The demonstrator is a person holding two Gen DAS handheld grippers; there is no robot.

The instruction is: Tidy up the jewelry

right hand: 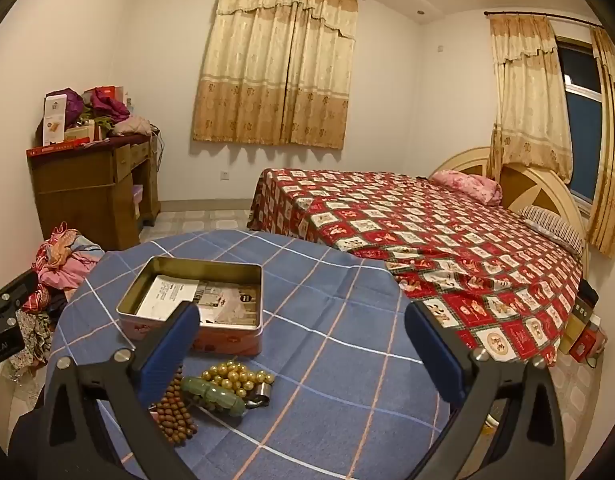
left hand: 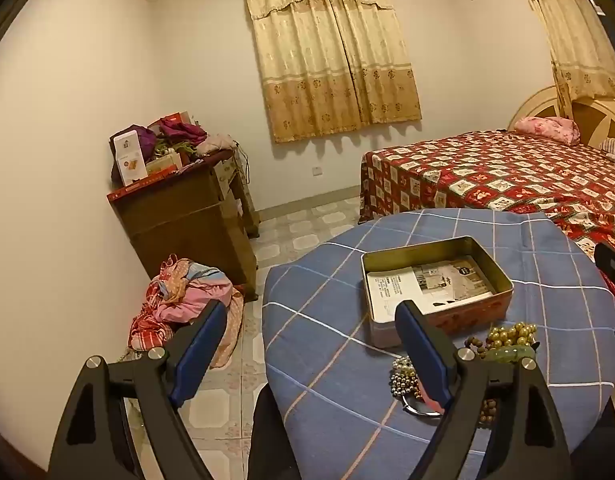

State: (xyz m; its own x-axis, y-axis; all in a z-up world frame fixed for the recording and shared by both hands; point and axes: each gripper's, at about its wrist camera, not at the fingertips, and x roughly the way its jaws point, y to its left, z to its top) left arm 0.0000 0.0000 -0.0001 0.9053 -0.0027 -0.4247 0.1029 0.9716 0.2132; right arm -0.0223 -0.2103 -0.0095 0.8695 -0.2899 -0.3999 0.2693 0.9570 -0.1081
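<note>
Here, one open tin (right hand: 195, 300) on the blue checked tablecloth (right hand: 327, 320), printed sheets inside (text too small to read). Just in front, jewelry: gold beads (right hand: 235, 376), brown beads (right hand: 175, 412), green piece (right hand: 213, 394). Left gripper (left hand: 311, 344) and right gripper (right hand: 303, 344) spread wide, holding nothing.

Blue checked tablecloth (right hand: 327, 380), gold beads (right hand: 235, 376), red patchwork bedspread (right hand: 447, 248).

One open tin (right hand: 195, 304), one green bangle (right hand: 213, 396) and three bead strings are counted between two grippers.
</note>
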